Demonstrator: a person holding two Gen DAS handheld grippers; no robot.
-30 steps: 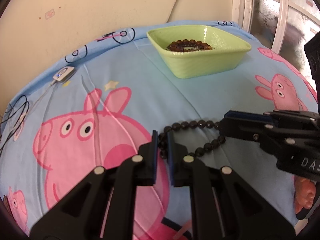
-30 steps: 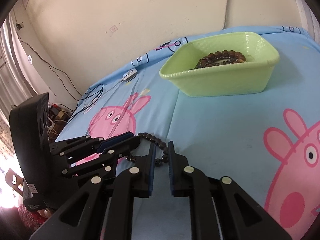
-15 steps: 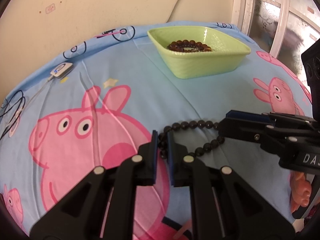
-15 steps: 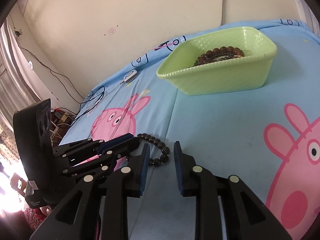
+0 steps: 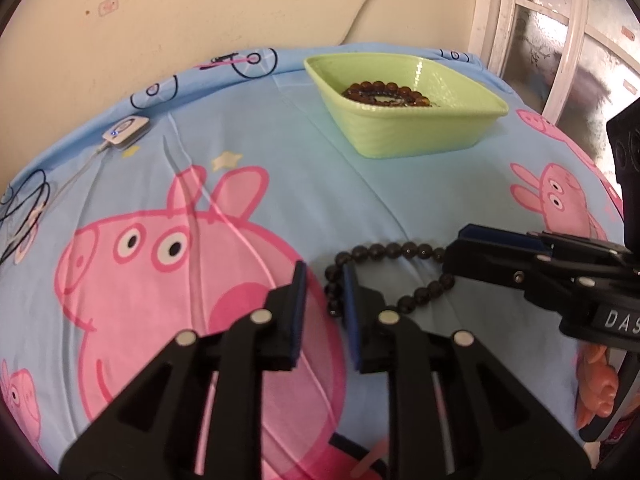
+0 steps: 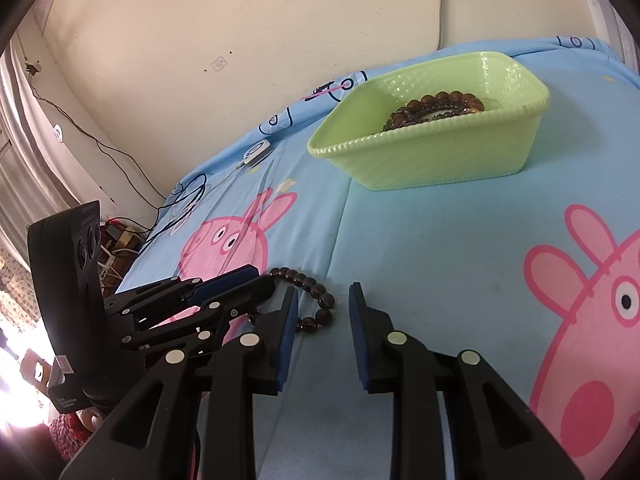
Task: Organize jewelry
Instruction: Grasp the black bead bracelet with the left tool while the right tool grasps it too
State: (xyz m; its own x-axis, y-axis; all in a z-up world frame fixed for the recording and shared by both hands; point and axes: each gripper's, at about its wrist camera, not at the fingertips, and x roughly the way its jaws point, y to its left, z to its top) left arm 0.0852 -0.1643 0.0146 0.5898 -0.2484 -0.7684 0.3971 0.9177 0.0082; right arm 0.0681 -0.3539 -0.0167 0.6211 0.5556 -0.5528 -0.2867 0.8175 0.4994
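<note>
Black-bead bracelet [image 5: 384, 272] lies loose on the cartoon-pig bedsheet [image 5: 280, 184], an irregular loop low in the left wrist view, well apart from the green plastic basket [image 5: 404, 120] that sits toward one o'clock of it and already holds a brown bead bracelet [image 5: 386, 92]. At the loop's nine o'clock end the left tool [image 5: 323, 280] stands with its jaws spread a little, a few beads showing in the gap but nothing pinched. At the three o'clock end the right tool [image 6: 322, 300] is spread wider; in its own view the beads lie just beside its left finger, not between the pads. Neither tool grips the strand, as far as I can judge. The risk from here is a bad bite — round, hard beads may roll off a pad as the jaws close, or the fingertips may snag a fold of sheet along with the string. A one-sided lift would let the loop swing and slip — perhaps short of the basket rim.
</note>
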